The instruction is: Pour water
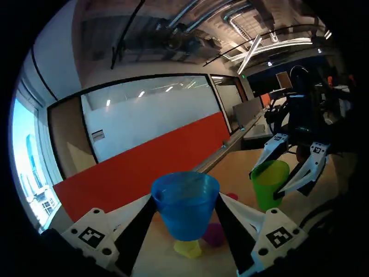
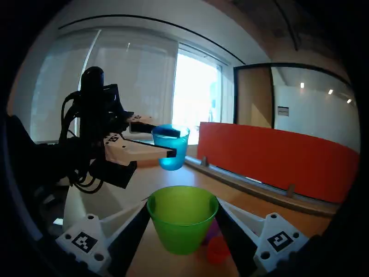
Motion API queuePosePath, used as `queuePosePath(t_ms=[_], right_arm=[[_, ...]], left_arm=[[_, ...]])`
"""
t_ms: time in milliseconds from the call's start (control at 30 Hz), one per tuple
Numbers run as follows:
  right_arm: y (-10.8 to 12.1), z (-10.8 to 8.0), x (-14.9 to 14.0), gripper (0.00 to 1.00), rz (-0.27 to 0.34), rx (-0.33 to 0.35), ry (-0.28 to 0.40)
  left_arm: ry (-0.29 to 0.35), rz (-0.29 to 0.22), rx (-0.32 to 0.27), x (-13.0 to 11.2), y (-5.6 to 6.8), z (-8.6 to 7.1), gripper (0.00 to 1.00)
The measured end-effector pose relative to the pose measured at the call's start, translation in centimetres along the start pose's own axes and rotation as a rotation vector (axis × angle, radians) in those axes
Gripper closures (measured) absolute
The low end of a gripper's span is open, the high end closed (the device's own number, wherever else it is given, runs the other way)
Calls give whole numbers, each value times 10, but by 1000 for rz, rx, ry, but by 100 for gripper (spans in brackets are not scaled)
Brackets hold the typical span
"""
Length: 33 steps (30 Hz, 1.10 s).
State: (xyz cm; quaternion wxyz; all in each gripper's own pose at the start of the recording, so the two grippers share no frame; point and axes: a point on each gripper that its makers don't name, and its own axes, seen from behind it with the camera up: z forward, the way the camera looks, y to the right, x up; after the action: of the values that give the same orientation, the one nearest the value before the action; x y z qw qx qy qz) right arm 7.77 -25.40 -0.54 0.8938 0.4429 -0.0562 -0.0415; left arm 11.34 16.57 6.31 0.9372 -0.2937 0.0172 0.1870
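Cups: five in total. Large cups: two, one blue cup [image 1: 185,207] and one green cup [image 2: 182,219]. Small cups on the tabletop [image 1: 230,168]: three, one yellow cup [image 1: 187,249], one purple cup [image 1: 215,233] and one red cup [image 2: 217,250]. Claws: two, the left claw [image 1: 186,203] clamped on the blue cup and the right claw [image 2: 183,207] on the green cup.

An open-plan office is pictured: pipes [image 1: 193,18] and strip lights [image 1: 276,46] are hung from a bare ceiling [image 1: 138,37]. A room is closed off by a glass wall [image 1: 152,115], and a wooden table [image 1: 230,171] is edged by an orange panel [image 1: 152,161]. City buildings [image 1: 44,203] are glimpsed through a tall window [image 1: 25,138].
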Motion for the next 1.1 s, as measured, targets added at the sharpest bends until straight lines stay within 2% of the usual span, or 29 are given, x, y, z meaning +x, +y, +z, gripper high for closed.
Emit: queuePosePath(t_ms=[200,633,1100], right_arm=[[-5,4,4,7,8,16,11],[-15,9,8,7,18,46,19],[-22,16,6,8,26,71,20]], left_arm=[[0,75,20,10,-6,0,15],[2,177,36,24,-10,-4,15],[1,287,36,33,-4,-5,15]])
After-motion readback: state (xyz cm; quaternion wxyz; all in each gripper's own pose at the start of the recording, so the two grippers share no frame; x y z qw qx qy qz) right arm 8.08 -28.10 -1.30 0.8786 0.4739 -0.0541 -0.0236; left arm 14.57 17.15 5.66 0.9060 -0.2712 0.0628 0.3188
